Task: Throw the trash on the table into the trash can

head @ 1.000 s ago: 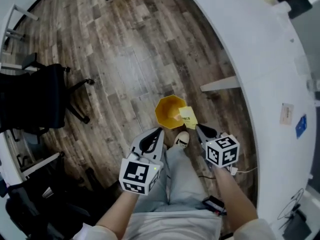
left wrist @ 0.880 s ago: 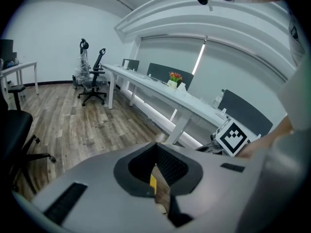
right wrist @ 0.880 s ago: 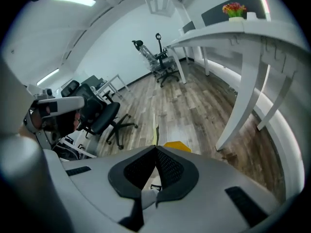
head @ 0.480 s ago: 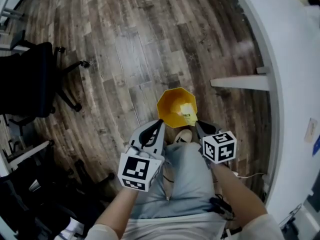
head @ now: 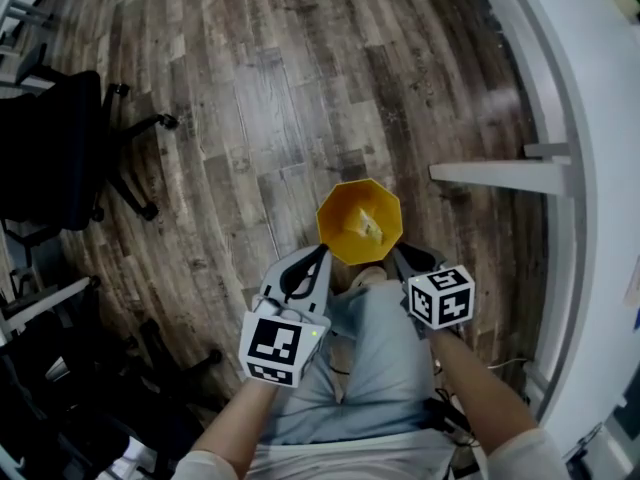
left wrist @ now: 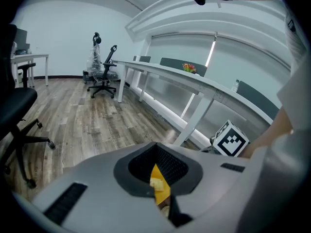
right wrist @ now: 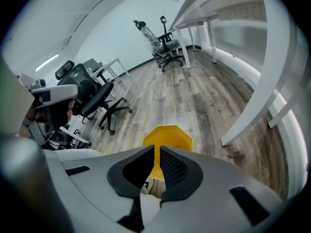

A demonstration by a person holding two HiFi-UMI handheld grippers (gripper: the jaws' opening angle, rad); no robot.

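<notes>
wood floor [head: 250, 118] lies under me. i see my left claw [head: 320, 254] and right claw [head: 396, 253] side by side, both closed with nothing in them. yellow trash can [head: 340, 208] stands just ahead of their tips, and a pale yellow scrap [head: 367, 230] shows inside it.

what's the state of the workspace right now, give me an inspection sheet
surface: white table along the right edge, mostly out of frame
job's things: yellow trash can standing on the wood floor, with a pale scrap lying inside it
clutter: nothing seen
grippers: left gripper and right gripper by the can's near rim, fingers together, nothing between them
cables: nothing seen clearly
surroundings: black office chair at the left
</notes>
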